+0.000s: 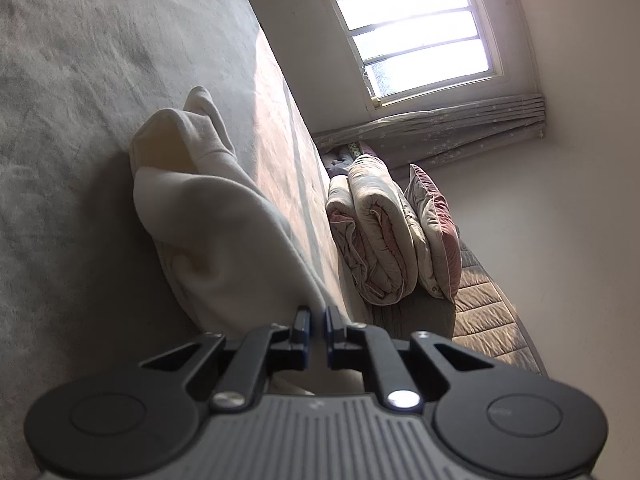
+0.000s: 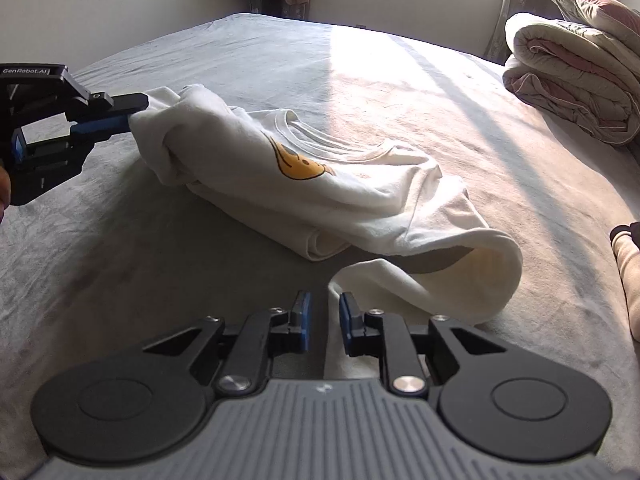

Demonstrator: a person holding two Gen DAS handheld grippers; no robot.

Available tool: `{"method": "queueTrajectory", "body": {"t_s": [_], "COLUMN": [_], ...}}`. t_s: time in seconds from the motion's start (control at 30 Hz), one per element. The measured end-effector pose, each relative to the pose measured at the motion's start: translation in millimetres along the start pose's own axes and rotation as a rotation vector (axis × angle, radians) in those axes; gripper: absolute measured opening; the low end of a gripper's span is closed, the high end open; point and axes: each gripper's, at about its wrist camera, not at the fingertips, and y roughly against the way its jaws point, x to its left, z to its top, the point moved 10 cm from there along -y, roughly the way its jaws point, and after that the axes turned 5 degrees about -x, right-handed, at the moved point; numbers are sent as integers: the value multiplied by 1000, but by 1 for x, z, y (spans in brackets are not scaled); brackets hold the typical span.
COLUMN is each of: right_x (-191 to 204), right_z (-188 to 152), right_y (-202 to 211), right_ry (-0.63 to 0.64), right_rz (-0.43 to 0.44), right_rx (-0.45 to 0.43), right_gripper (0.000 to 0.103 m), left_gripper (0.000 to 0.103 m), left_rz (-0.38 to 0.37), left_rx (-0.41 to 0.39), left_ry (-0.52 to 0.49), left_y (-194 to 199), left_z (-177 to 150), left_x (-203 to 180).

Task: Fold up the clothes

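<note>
White T-shirt (image 2: 328, 196), one, bunched lengthwise on the grey bed (image 2: 200, 300), a yellow smiley print (image 2: 298, 164) on its upper side. Two grippers. Left gripper (image 2: 134, 118) clamped on the shirt's far left end, cloth pinched between nearly closed jaws, that end lifted slightly off the bedspread. Right gripper (image 2: 325, 312) narrowly parted, pads not pressing anything; one loose cloth edge just ahead of and between the fingertips. One rolled quilt (image 2: 568, 80) and one pillow (image 2: 596, 6) stacked at the bed's right side. One window (image 1: 412, 28), one curtain (image 1: 452, 128) beside it.
</note>
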Motion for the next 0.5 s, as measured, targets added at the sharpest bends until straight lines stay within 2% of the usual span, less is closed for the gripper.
{"method": "queueTrajectory", "body": {"t_s": [0.03, 0.07, 0.4, 0.47, 0.5], "right_x": [2, 4, 11, 14, 16], "right_z": [2, 4, 20, 20, 21], "right_y": [-5, -9, -53, -58, -56], "right_ry": [-3, -5, 15, 8, 10], "right_rz": [6, 12, -4, -14, -14], "right_rx": [-2, -3, -15, -28, -34], "right_gripper": [36, 40, 40, 31, 20], "left_gripper": [7, 7, 7, 7, 7], "left_rz": [-3, -4, -10, -10, -8], "left_rx": [-5, -8, -10, -6, -7], "left_ry": [5, 10, 23, 26, 25], "left_y": [0, 0, -9, -6, -7], "left_z": [2, 3, 7, 7, 7], "left_x": [0, 0, -2, 3, 3]}}
